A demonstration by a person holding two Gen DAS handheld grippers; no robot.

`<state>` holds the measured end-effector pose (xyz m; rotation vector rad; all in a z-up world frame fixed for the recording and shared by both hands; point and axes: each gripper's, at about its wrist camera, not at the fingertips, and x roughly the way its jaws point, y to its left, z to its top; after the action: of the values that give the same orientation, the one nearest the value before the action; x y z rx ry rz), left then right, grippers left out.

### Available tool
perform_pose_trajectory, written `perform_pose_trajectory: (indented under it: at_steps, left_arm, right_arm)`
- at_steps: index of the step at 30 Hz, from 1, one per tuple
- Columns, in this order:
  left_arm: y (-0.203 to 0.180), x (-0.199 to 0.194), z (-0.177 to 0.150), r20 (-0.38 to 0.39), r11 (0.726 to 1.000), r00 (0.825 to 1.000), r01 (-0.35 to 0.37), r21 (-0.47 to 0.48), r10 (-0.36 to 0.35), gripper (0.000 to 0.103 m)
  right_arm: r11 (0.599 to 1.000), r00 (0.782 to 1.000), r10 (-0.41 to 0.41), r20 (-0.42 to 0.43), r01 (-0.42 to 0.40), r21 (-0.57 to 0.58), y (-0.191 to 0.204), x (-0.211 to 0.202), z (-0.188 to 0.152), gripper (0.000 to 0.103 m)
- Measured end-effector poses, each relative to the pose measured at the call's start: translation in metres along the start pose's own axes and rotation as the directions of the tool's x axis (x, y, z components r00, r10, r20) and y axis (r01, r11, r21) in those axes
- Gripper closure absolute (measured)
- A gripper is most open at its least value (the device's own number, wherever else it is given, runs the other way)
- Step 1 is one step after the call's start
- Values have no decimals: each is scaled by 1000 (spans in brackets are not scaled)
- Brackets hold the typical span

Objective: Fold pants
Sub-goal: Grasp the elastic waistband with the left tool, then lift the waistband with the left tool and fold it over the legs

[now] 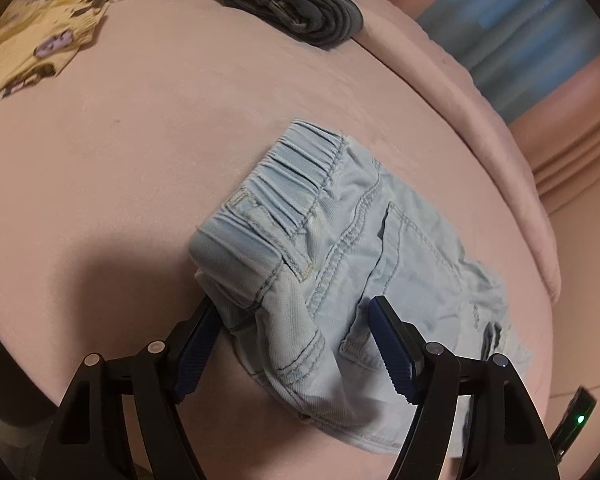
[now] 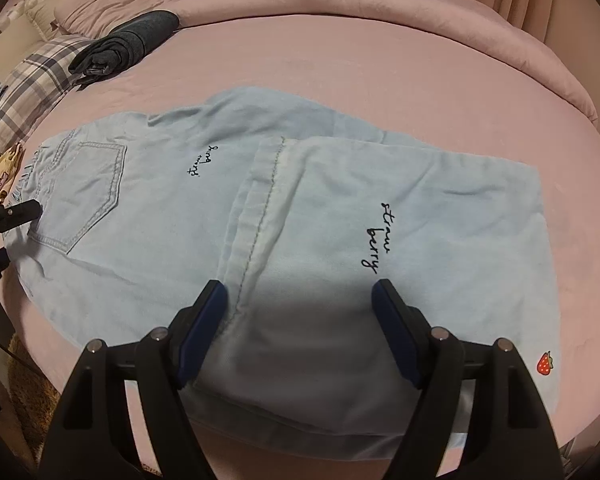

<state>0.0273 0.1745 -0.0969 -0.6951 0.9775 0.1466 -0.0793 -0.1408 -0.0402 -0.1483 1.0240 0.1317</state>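
Light blue denim pants (image 2: pixel 172 204) lie on a pink bed, folded lengthwise, with the leg ends folded back over the legs (image 2: pixel 400 208). "Strawberry" lettering shows twice. In the left wrist view the elastic waistband (image 1: pixel 284 184) and a back pocket are close up. My left gripper (image 1: pixel 296 320) is open, its jaws either side of the waist corner, which bunches up between them. It also shows at the left edge of the right wrist view (image 2: pixel 16 216). My right gripper (image 2: pixel 300 300) is open, low over the folded-back leg ends.
A folded dark grey garment (image 2: pixel 128 40) lies at the far side of the bed (image 2: pixel 340 64), also in the left wrist view (image 1: pixel 300 4). A plaid cloth (image 2: pixel 32 76) and a yellow printed garment (image 1: pixel 32 52) lie on the left. A pink quilt (image 2: pixel 460 12) borders the back.
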Motion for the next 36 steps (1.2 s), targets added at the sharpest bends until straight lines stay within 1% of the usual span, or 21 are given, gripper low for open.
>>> perform_pose_trajectory:
  at_steps: [2,3,4,6,8,10,11,12,13,14,16,19,21,22,24,27,29,32,33,34,36]
  left_arm:
    - [-5,0,-6,-4,999,1000,-24,49,24,31]
    - [-9,1,-8,-11,996,999,-48,79,49,33]
    - [-11,1,-10,-14,994,997,-68,81,69,35]
    - [-9,-4,-14,-18,992,994,-109,56,110,39]
    - [-6,-15,-17,-12,992,992,-129,-1,129,39]
    - [-2,-22,-14,30,981,981,-192,-6,192,39]
    - [1,-25,-11,47,979,978,-202,3,202,39]
    - [5,-25,-9,33,983,983,-183,3,183,39]
    - [14,-21,-4,-14,991,992,-127,-30,126,39]
    - [23,-17,0,-40,994,996,-77,-74,74,39]
    - [29,-14,6,-42,996,999,-27,-91,23,39]
    - [30,-8,13,-51,994,998,19,-107,-24,39]
    - [24,-3,17,-52,996,998,14,-94,-19,45]
    - [21,-3,16,-47,996,999,2,-86,-6,46]
    - [14,-1,17,-35,998,999,-11,-68,9,55]
    - [9,-3,17,-36,999,999,-14,-47,13,65]
    - [-2,-14,18,-21,999,999,-43,-11,43,70]
    - [-21,-33,17,37,998,998,-56,36,55,73]
    - [-29,-41,17,56,997,997,-57,53,54,73]
    - [-40,-51,17,76,996,996,-48,71,43,73]
    - [-56,-64,16,94,994,995,-19,105,10,74]
  right_arm:
    - [1000,1000,7,6,-7,-2,0,0,1,27]
    - [1000,1000,12,9,-12,1,-1,-1,0,27]
    - [1000,1000,15,9,-15,1,1,1,2,27]
    - [1000,1000,21,6,-21,-1,1,-1,1,27]
    - [999,999,32,2,-32,-3,-1,-4,-1,27]
    - [999,999,50,-5,-50,3,-3,-7,-3,27]
    - [998,998,59,-7,-59,5,-4,-8,-3,27]
    - [998,998,65,-7,-65,9,-5,-9,-3,27]
    - [997,997,74,-7,-74,16,-7,-10,-4,27]
    - [997,997,78,-5,-78,21,-7,-11,-5,27]
    - [997,997,79,-2,-79,25,-5,-10,-5,27]
    - [997,997,71,0,-71,28,-3,-9,-5,27]
    - [997,998,68,1,-68,28,-2,-9,-5,27]
    - [997,998,69,2,-69,29,-4,-11,-7,27]
    - [997,997,72,2,-72,33,-6,-11,-7,27]
    - [997,997,74,4,-74,33,-7,-12,-8,27]
    - [997,997,76,5,-76,34,-7,-12,-8,28]
    - [995,996,86,7,-86,44,-10,-15,-8,29]
    - [994,996,91,9,-92,54,-13,-16,-8,31]
    - [994,995,94,11,-95,61,-14,-17,-8,33]
    - [990,994,110,13,-111,86,-20,-21,-8,34]
